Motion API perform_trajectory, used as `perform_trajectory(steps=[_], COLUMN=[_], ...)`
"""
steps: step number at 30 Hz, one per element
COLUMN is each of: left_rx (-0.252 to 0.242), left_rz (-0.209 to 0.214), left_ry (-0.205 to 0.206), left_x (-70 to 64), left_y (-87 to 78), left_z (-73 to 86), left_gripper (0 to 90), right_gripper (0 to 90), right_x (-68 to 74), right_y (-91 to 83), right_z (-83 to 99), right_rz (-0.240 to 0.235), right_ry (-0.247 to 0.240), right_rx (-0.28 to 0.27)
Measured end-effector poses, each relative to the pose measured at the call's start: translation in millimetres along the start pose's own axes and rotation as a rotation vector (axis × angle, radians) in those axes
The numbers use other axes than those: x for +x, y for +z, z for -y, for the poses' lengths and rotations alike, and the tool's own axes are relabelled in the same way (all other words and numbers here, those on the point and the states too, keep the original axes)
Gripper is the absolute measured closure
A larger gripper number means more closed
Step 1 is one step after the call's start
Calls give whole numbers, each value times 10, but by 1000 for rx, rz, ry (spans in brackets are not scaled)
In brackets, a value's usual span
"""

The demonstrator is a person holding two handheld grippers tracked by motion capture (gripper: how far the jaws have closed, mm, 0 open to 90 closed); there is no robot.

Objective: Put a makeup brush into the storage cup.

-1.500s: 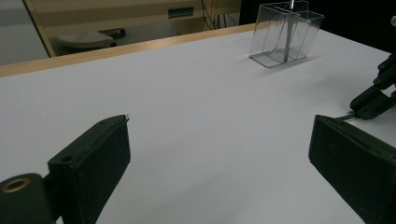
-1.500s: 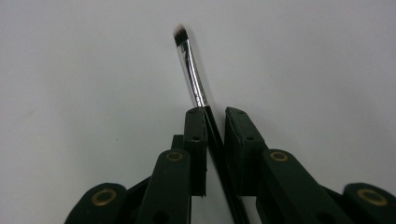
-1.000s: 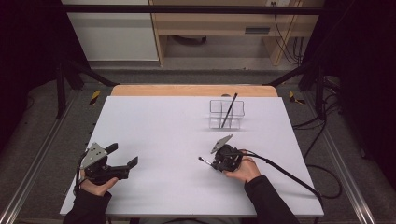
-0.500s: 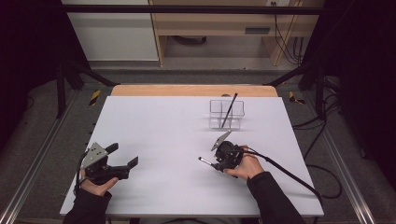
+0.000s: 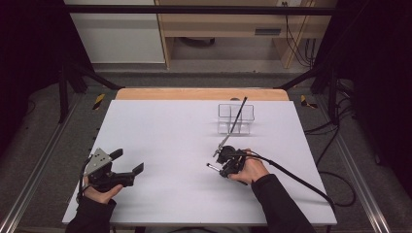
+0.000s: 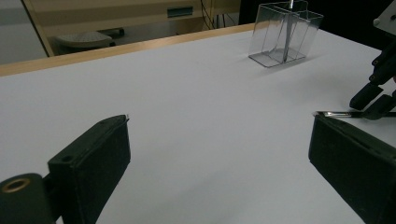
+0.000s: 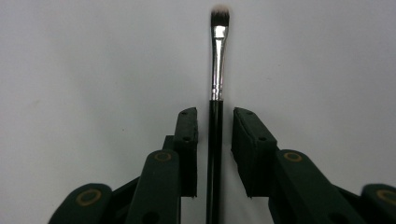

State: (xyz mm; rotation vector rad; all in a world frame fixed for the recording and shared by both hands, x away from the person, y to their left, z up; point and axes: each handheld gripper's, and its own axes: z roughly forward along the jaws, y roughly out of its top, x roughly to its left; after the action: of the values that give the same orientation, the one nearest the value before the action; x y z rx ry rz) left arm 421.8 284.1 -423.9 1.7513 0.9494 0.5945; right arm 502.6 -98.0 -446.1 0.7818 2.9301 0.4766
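Right gripper point(image 7: 215, 126) sits low over the brush point(image 7: 216, 84), its jaws parted with a gap on either side of the black handle, so nothing is clamped. I see the brush lying flat on the white surface point(image 5: 165, 141), its silver ferrule and dark bristles pointing out past my jaw tips. From the high view the brush point(image 5: 212, 166) lies in the right half of the surface, nearer my side, with the right gripper point(image 5: 224, 162) on it. Farther back stands a clear divided holder point(image 5: 236, 118) with another long dark brush point(image 5: 236, 118) leaning in it. My left gripper point(image 5: 127, 162) rests well apart at the near left, jaws spread wide and holding nothing.
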Motion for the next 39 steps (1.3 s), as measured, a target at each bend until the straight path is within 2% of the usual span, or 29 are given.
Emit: perform_trajectory(steps=[6,14,15,16,19,20,22,23,31,36,39], left_rx=[4,1,1,2,2,3,1,1,3,3,3], left_rz=[1,0,0,0,-1,0,-1,-1,-1,-1,-1], left_ry=[4,1,1,1,2,2,1,1,1,0,-1], left_x=[4,-4,-4,-3,-3,-2,-3,-2,-2,-2,0], left_y=[-3,1,2,2,5,5,5,5,5,5,6], left_z=[0,0,0,0,2,1,1,2,2,2,2], left_gripper=[51,51,51,51,51,51,51,51,51,51,52], right_gripper=[773,834,836,837,838,838,839,839,839,839,839], right_x=[-18,-8,-3,15,5,20,5,9,12,-2,-8], right_y=[22,29,28,21,29,21,24,20,-144,-286,-377], right_z=[-2,0,-1,-7,4,-2,9,11,26,47,66], right_rz=[-9,6,7,7,12,10,16,15,21,37,51], right_ry=[-12,-14,-12,9,-9,12,-16,-14,25,35,58], right_rx=[9,13,13,20,6,13,4,-1,-71,-151,-212])
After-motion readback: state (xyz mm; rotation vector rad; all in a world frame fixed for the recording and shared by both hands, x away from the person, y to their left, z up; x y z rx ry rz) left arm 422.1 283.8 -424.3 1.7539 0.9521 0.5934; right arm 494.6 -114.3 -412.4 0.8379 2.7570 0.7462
